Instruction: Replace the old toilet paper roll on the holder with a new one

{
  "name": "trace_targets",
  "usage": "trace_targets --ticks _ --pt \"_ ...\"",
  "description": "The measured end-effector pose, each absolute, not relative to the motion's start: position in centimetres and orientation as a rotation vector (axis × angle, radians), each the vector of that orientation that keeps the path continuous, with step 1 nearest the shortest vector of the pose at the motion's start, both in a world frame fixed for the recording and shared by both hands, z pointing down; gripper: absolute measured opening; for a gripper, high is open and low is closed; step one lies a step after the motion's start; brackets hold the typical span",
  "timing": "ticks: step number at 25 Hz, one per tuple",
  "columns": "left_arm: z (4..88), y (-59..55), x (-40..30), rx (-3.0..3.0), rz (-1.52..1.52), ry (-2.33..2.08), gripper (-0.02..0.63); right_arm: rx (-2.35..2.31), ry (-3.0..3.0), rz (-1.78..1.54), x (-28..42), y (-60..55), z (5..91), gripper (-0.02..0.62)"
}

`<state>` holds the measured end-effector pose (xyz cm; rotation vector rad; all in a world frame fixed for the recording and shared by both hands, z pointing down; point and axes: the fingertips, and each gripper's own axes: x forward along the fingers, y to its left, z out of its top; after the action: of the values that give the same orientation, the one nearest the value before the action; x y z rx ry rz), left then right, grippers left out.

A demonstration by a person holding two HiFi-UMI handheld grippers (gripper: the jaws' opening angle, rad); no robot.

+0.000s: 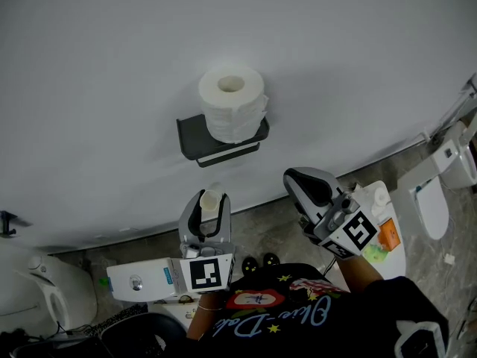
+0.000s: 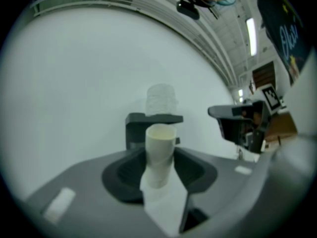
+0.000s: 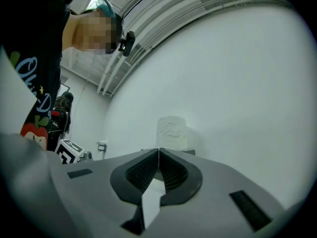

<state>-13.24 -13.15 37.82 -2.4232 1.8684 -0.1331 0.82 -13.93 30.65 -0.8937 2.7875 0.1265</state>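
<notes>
A full white toilet paper roll (image 1: 232,103) stands upright on the black wall holder (image 1: 200,136). Below it, my left gripper (image 1: 209,209) is shut on an empty cardboard tube (image 1: 211,199), held upright between its jaws with a scrap of paper hanging from it. In the left gripper view the cardboard tube (image 2: 161,138) sits in front of the holder (image 2: 141,128) and the roll (image 2: 161,99). My right gripper (image 1: 297,179) is to the right of the holder, shut with nothing in it. In the right gripper view its jaws meet just below the roll (image 3: 171,132).
A toilet (image 1: 45,293) stands at the lower left and another toilet (image 1: 436,200) at the right. A white cistern top (image 1: 141,278) lies under my left gripper. A black hook (image 1: 7,222) sticks out of the wall at far left.
</notes>
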Motion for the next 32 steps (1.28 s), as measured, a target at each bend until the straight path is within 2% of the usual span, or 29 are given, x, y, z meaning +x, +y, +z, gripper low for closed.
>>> trace_targets --ticks 5,11,14,19,22,32 --pt "37.2 -13.5 -13.1 -2.416 -0.059 1.85 0.173 -0.612 2.989 0.402 -0.9 -15.5 25.7 0.014" --pt "37.1 -13.3 -13.0 -2.433 -0.018 1.831 0.173 -0.382 3.207 0.981 -3.7 -17.0 20.1 0.02" --pt "37.2 -13.4 -13.2 -2.437 -0.017 1.833 0.173 -0.23 3.302 1.239 -5.7 -17.8 19.2 0.114" --pt "36.9 -13.1 -14.0 -2.432 -0.016 1.849 0.173 0.049 3.514 1.55 -7.3 -19.5 20.6 0.177" --pt "37.0 -13.0 -14.3 -2.449 -0.005 1.859 0.173 0.186 3.615 1.656 -7.8 -20.4 21.5 0.216" --pt "37.7 -12.7 -14.9 -2.459 -0.011 1.88 0.175 0.425 3.843 1.575 -8.5 -21.2 23.7 0.215"
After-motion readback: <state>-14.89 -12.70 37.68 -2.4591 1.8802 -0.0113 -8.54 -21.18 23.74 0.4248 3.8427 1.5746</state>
